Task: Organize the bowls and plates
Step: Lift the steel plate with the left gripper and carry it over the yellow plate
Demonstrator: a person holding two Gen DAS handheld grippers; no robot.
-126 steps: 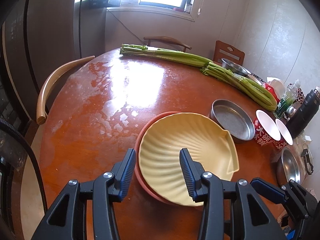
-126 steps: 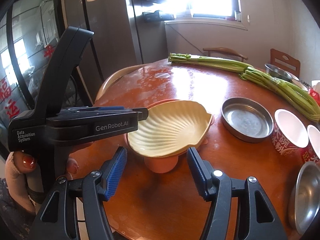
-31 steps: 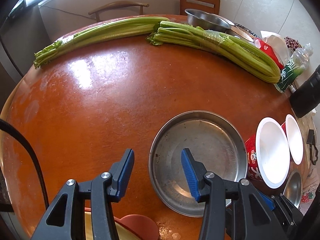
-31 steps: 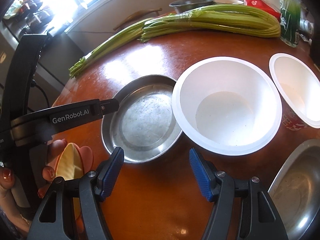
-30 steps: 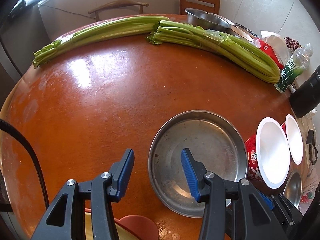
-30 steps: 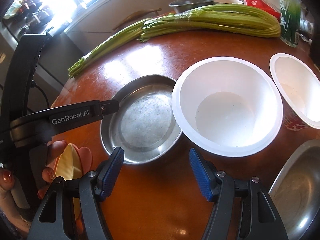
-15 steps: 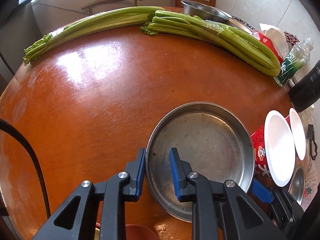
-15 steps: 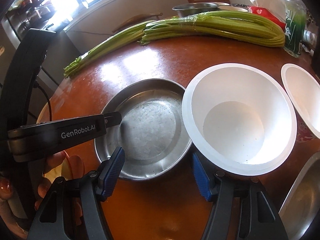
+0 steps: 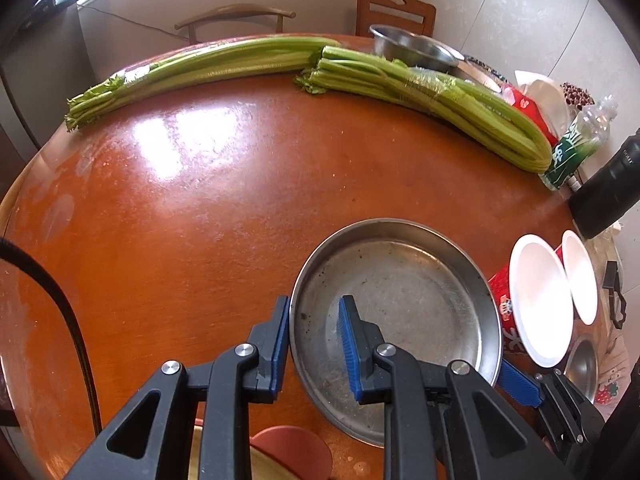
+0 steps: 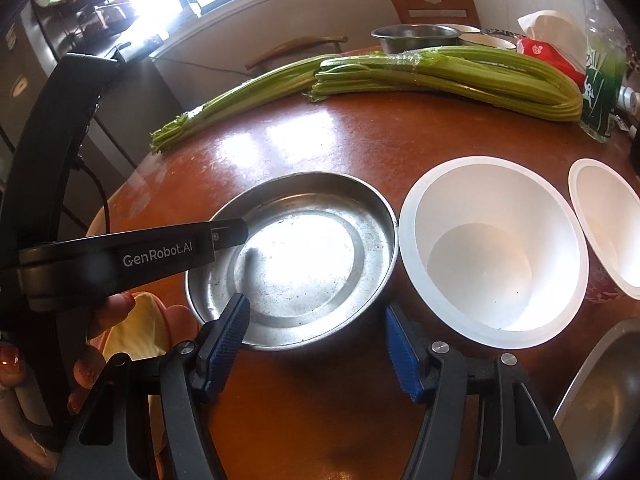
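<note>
Item: steel pan (image 9: 400,312), lower centre; my left gripper (image 9: 314,344) clenched on its near rim. My right gripper (image 10: 320,332) released, straddling pan's edge.

Both wrist views look forward and down from close above the counter's (image 9: 240,208) near edge toward its far edge, the right one lower and from farther right, and they share the steel plate (image 9: 404,304) (image 10: 304,260), the white bowls (image 9: 536,300) (image 10: 492,256) and the celery (image 9: 432,96) (image 10: 448,76).
</note>
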